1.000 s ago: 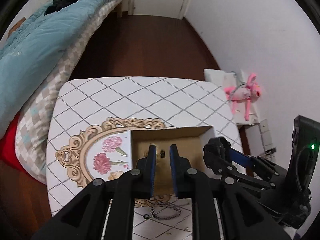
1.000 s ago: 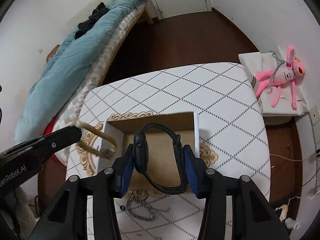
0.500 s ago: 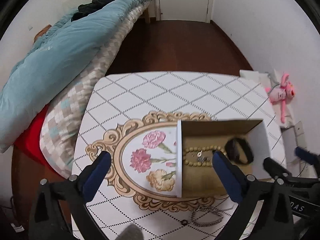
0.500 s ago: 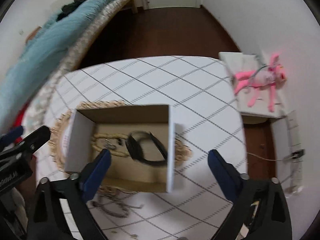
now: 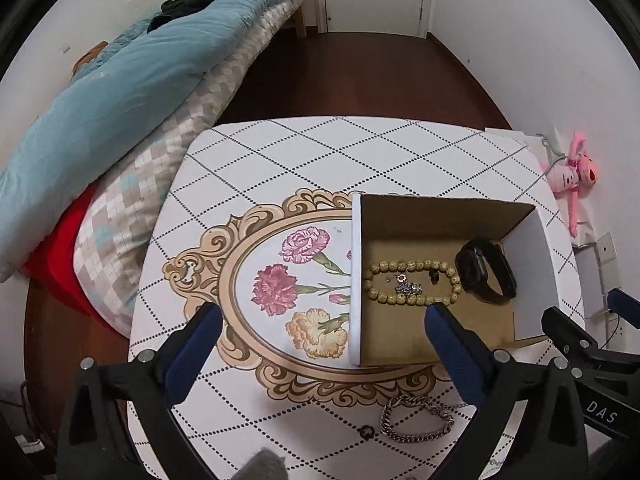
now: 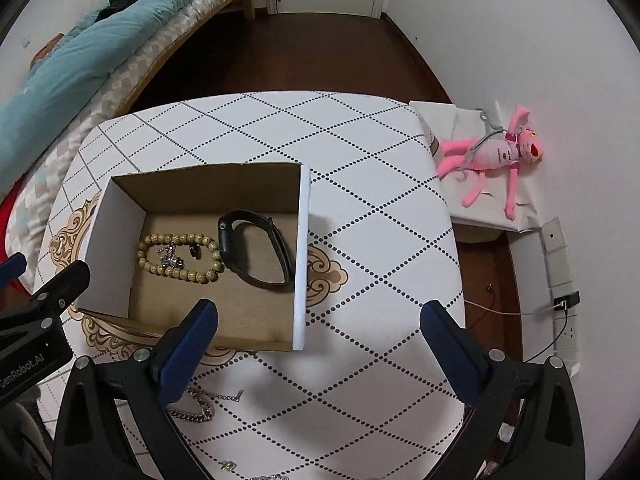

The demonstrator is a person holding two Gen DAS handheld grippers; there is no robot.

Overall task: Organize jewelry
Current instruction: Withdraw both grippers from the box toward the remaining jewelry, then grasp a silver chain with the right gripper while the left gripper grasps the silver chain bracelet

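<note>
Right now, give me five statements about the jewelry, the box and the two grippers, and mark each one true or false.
1. The black smartwatch lies inside the cardboard box. True.
2. The beaded bracelet lies on the table outside the box. False: it lies on the box floor, beside the smartwatch.
3. The silver chain bracelet is on the tablecloth, outside the box. True.
4. The right gripper is clamped on the smartwatch. False: its fingers are spread wide and hold nothing.
5. The left gripper is open and empty. True.
</note>
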